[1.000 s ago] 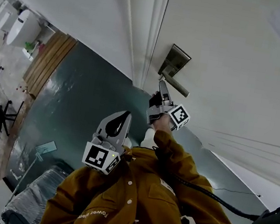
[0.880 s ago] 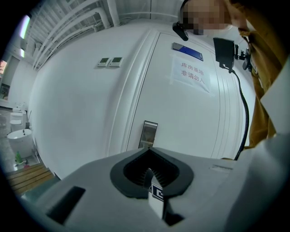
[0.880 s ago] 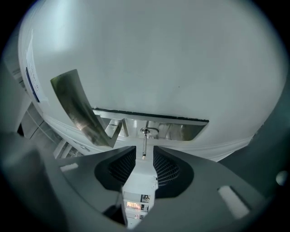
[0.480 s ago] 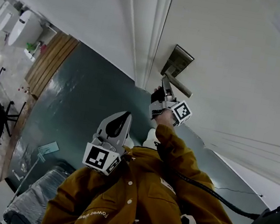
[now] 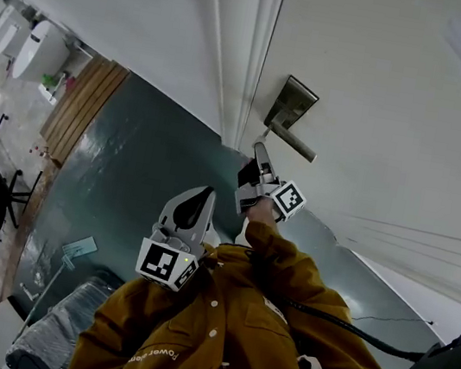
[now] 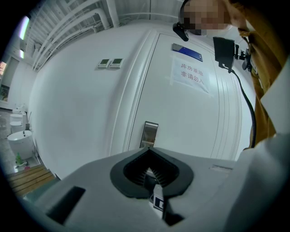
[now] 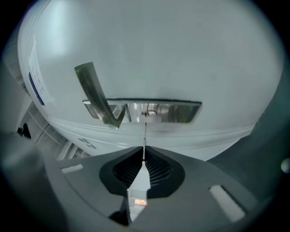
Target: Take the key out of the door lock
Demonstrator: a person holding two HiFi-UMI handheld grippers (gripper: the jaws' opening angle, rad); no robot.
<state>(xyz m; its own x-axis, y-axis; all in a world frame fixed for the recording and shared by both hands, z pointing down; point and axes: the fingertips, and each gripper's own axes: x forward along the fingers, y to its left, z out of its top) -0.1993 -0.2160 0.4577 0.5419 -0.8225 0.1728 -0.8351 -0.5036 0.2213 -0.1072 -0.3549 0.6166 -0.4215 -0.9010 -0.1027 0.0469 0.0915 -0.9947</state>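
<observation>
- My right gripper (image 7: 143, 161) was clenched on the outer end of the key (image 7: 144, 140), which showed edge-on as a thin sliver running from my jaws to the keyhole in the lock plate (image 7: 176, 112)
- The key's tip reached the keyhole, but I could not tell whether it sat in the cylinder or had only just cleared it, so I judged the pull not finished
- The right move, as I read it, was to draw straight back along the blade's own line, with no twist and no sag, because a thin blade binds if it is levered sideways
- The grip looked to be on the very end of the key, so I wanted firm pressure and a slow pull to stop it slipping free or swinging between the pads
- The door handle (image 7: 93, 90) slanted out just to the left of the keyhole, so I meant to retreat away from the door (image 5: 382, 117) and not drift left into it
- My left gripper (image 6: 149, 174) was closed on nothing, held low near my chest and well apart from the lock, and it had no part in this step
</observation>
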